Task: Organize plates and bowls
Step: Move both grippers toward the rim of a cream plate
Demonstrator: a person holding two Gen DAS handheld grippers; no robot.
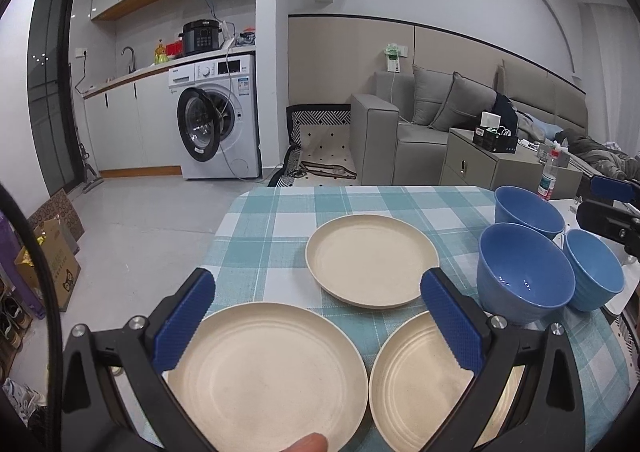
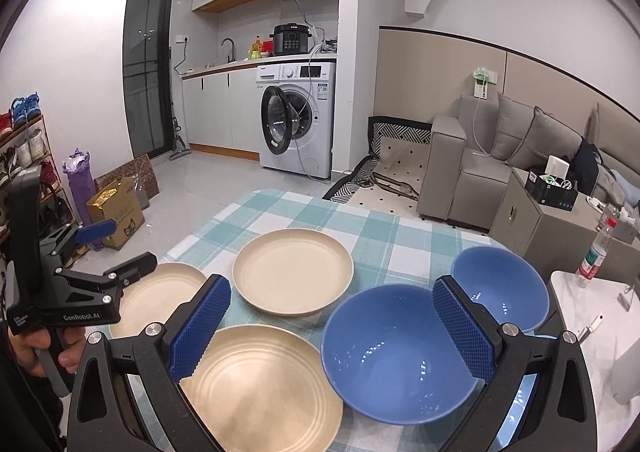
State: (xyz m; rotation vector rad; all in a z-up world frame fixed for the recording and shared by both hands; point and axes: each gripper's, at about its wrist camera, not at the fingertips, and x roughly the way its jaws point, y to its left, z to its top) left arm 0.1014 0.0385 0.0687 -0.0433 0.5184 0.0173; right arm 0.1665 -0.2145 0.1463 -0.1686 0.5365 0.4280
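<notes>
We judged the task barely begun: nothing was stacked, and every dish lay apart on the checked worktop (image 1: 280, 212). Farthest left, our left gripper (image 1: 318, 316) hung released and empty over the near-left plate (image 1: 264, 376), its blue pads (image 1: 184, 324) spread wide. Just right of that sat the ridged near plate (image 2: 260, 384), and beyond them the far plate (image 1: 372, 260); all three were cream, shallow and matte, with low raised rims, and looked alike enough to nest. Further right, our right gripper (image 2: 332, 326) hovered just as slack, holding nothing, above the nearest bowl (image 2: 396, 352). The far bowl (image 2: 504, 284) stood just behind it, and a third bowl (image 1: 596, 272) at the right edge; all were glossy blue and deep. Stacking the plates and nesting the bowls remained to do.
</notes>
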